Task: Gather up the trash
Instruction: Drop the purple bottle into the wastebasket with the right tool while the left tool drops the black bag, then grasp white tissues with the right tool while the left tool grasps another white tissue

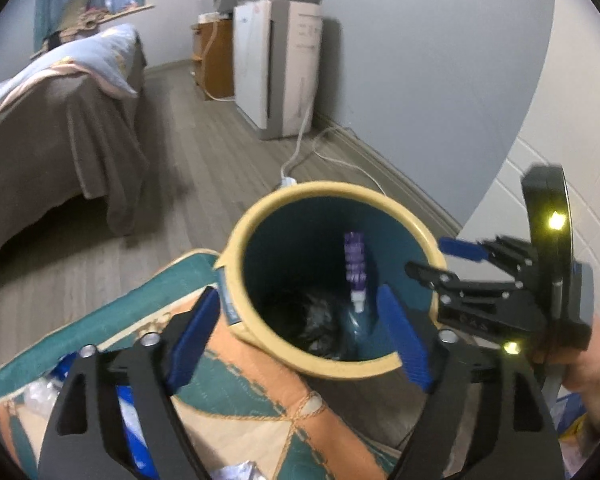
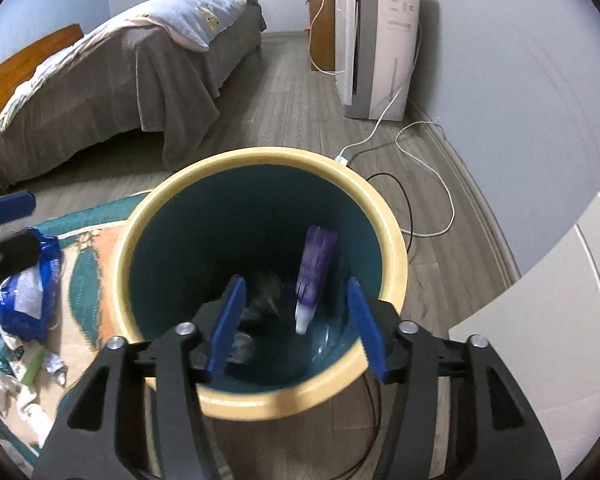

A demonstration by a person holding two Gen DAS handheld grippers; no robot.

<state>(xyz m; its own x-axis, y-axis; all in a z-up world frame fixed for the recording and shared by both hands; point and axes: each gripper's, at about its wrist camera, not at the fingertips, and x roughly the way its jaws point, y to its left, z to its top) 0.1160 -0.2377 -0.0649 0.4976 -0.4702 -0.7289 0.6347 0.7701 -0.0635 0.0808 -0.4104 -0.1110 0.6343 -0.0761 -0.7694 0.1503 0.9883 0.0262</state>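
A: Right wrist view, entry: right gripper [image 2: 296, 324] hung over the round teal waste bin with cream rim [image 2: 260, 404], jaws spread, nothing between them. A purple-and-white tube [image 2: 314, 276] stood nozzle-down inside the bin against its far wall.

B: Left gripper [image 1: 296, 336]?

A: Released too, empty, above the same bin. Blue-and-white crumpled plastic wrappers [image 2: 24, 284] lay on the teal-and-orange patterned rug [image 2: 88, 260] beside it.

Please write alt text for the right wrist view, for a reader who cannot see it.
The open right gripper hovers over a teal bin with a cream rim; a purple tube is inside, cap down. More trash lies on the rug left.
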